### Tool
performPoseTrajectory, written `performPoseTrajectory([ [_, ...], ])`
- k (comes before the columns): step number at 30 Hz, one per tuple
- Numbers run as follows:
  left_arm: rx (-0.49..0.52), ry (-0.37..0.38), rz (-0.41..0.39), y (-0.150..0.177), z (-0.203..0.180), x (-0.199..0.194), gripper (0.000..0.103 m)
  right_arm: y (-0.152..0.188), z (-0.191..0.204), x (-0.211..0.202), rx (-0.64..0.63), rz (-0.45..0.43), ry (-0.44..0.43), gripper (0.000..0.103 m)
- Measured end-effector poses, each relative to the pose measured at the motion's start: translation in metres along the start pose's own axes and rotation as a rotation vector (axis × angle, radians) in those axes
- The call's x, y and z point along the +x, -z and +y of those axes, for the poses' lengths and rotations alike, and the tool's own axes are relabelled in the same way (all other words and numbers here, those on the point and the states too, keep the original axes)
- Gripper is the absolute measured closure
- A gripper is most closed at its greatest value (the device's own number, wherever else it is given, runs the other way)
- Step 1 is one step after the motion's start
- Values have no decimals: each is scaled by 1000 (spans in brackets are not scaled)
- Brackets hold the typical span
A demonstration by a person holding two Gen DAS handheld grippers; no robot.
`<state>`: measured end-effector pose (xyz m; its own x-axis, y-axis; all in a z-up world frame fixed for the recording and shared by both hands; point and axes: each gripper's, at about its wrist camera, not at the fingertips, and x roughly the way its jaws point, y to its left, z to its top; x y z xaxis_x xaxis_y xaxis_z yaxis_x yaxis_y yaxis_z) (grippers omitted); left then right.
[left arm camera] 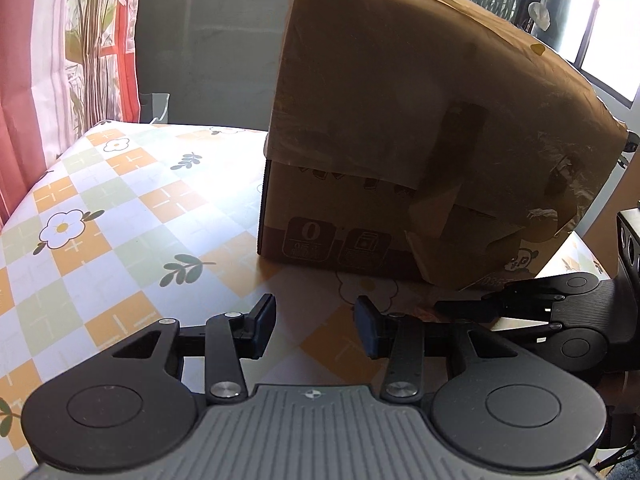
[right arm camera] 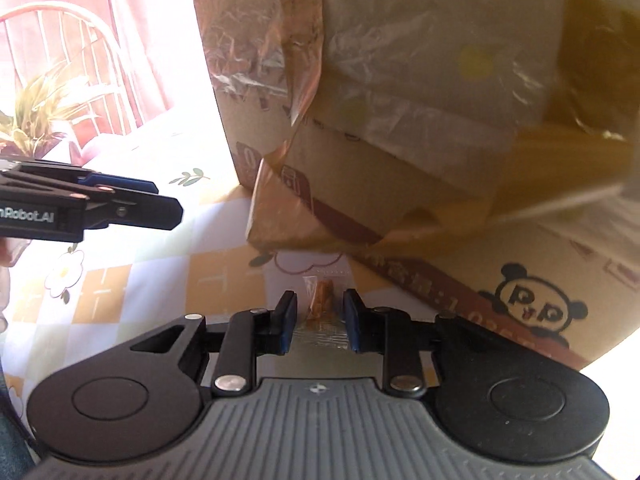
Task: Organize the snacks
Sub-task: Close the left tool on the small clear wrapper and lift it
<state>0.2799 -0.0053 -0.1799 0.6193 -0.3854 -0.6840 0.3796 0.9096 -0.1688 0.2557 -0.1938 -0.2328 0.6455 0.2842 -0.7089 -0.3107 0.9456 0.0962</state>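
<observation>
Straddling a crinkly clear snack packet (right arm camera: 320, 308), right hand-held gripper (right arm camera: 318, 312).

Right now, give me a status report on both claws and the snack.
Left claw open, empty. Right claw open, straddling small snack packet on tablecloth. Cardboard box close ahead, flap overhanging.

A cardboard box (left arm camera: 420, 152) stands on the bench (left arm camera: 120, 208), toward its far right part. A small snack packet (right arm camera: 320, 304) lies on the bench just before the box's near corner, between the fingers of the right tongs (right arm camera: 318, 318). The left tongs (left arm camera: 316, 328) sit to their left, before the box.
</observation>
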Motion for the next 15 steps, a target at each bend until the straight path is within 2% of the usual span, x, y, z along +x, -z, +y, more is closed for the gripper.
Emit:
performPoseTrajectory([
  [4, 11, 37, 24, 8, -14, 2, 57, 17, 8, -12, -18, -6, -50, 75],
  [8, 36, 76, 55, 15, -28, 6, 57, 31, 20, -22, -98, -3, -88, 74],
  [9, 38, 82, 61, 16, -30, 8, 57, 34, 23, -25, -115, 0, -79, 71],
  [11, 44, 98, 76, 19, -35, 11, 57, 39, 26, -29, -130, 4, -59, 57],
  [15, 55, 135, 107, 26, -45, 19, 57, 47, 20, -36, -116, 6, -40, 52],
])
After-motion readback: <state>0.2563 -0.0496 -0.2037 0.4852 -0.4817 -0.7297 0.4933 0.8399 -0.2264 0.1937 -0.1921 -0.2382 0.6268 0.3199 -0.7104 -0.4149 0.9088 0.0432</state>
